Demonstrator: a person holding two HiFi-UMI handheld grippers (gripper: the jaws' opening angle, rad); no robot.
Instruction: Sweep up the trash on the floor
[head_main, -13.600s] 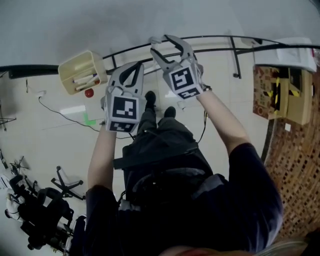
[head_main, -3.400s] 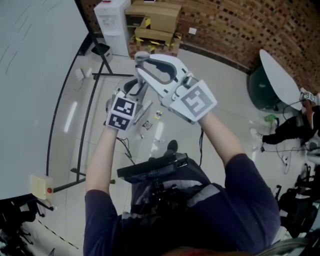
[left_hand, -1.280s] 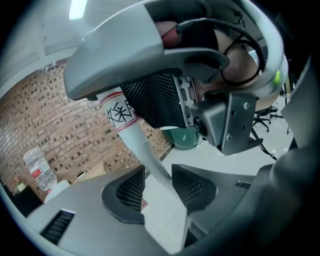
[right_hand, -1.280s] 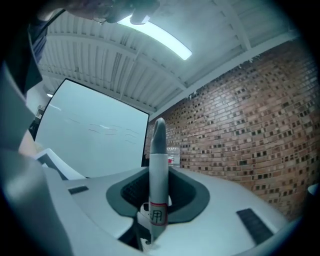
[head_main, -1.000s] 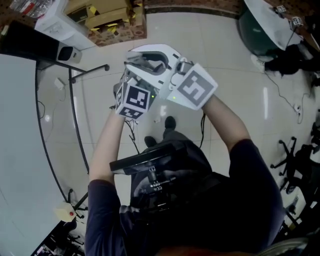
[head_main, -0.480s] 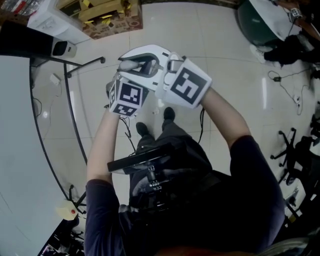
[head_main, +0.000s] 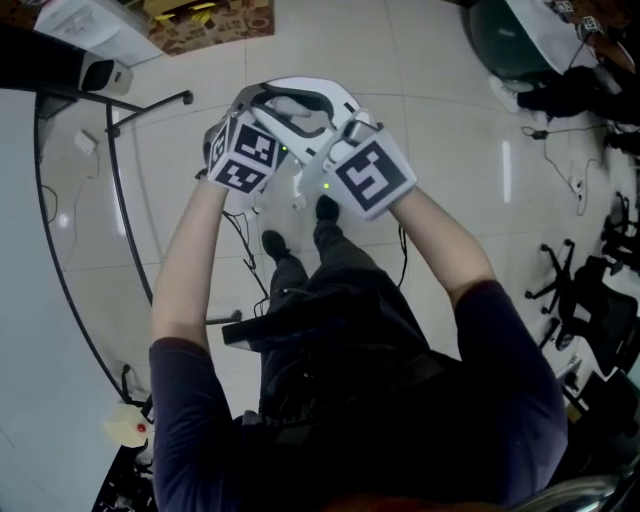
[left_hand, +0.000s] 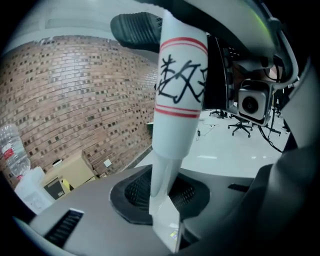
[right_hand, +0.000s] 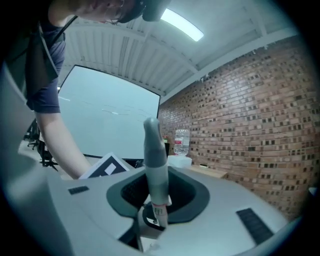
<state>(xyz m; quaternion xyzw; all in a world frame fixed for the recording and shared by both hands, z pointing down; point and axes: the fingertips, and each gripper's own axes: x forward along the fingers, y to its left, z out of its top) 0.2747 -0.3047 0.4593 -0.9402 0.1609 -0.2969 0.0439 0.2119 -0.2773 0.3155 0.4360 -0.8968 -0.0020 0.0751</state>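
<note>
In the head view both grippers are held close together in front of the person, above the pale tiled floor (head_main: 450, 130). My left gripper (head_main: 240, 112) is shut on a white handle (left_hand: 180, 95) with red rings and black handwriting; the handle runs between its jaws (left_hand: 165, 165). My right gripper (head_main: 275, 100) is shut on a stick with a grey grip end (right_hand: 155, 165), which stands up out of its jaws (right_hand: 152, 200). Whether these are one handle or two I cannot tell. The handle's lower end is hidden, and I cannot make out any trash.
The person's shoes (head_main: 325, 208) are right below the grippers. A black frame on legs (head_main: 110, 150) curves along the left. Cardboard boxes (head_main: 210, 15) lie at the top, office chairs (head_main: 590, 300) and cables at the right. A brick wall (left_hand: 65, 100) and a water bottle (right_hand: 181, 142) show beyond.
Both grippers have sunk together and drifted left and up in the head view, still side by side. The head view has swung across the floor.
</note>
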